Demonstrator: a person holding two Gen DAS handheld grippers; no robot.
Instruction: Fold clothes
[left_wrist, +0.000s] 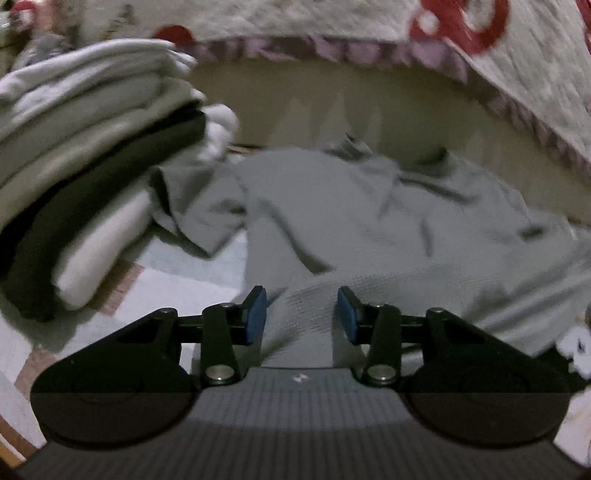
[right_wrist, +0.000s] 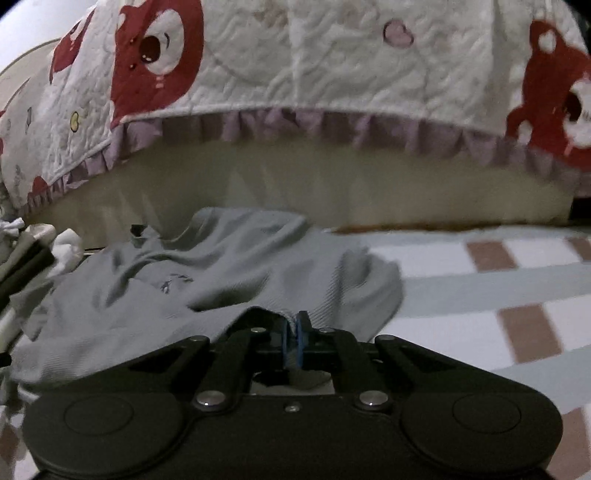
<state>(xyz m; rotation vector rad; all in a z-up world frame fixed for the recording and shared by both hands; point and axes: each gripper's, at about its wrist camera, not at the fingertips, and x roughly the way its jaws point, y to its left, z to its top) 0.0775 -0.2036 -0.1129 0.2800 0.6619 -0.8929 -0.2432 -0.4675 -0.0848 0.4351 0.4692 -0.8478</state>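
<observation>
A: Where is the garment lying?

B: The grey knit shirt (left_wrist: 388, 229) lies crumpled on a checked sheet (right_wrist: 498, 280) of pale blue, white and brown squares, close to the foot of a beige wall or bed side (right_wrist: 332, 184). A small dark emblem shows on its chest in the right wrist view. Above it hangs a white quilted blanket (right_wrist: 314, 55) with red bear figures and a lilac frill along its edge.

A: What is the left gripper (left_wrist: 301, 314) doing?

B: Its jaws stand spread apart, blue pads (left_wrist: 255, 314) facing each other. A raised fold of the shirt's near hem lies in the gap between them, and the pads do not press on it.

A: And the right gripper (right_wrist: 294, 339)?

B: Its jaws are pressed together, and the shirt's near edge is drawn up into them, so they pinch a thin bit of the cloth. The fabric lifts in a small ridge to the left of the fingers.

A: Anything else nearby?

B: To the left of the shirt stands a stack of folded clothes (left_wrist: 74, 166) in white, grey and black layers, just beside one sleeve. The left wrist view is somewhat blurred.
</observation>
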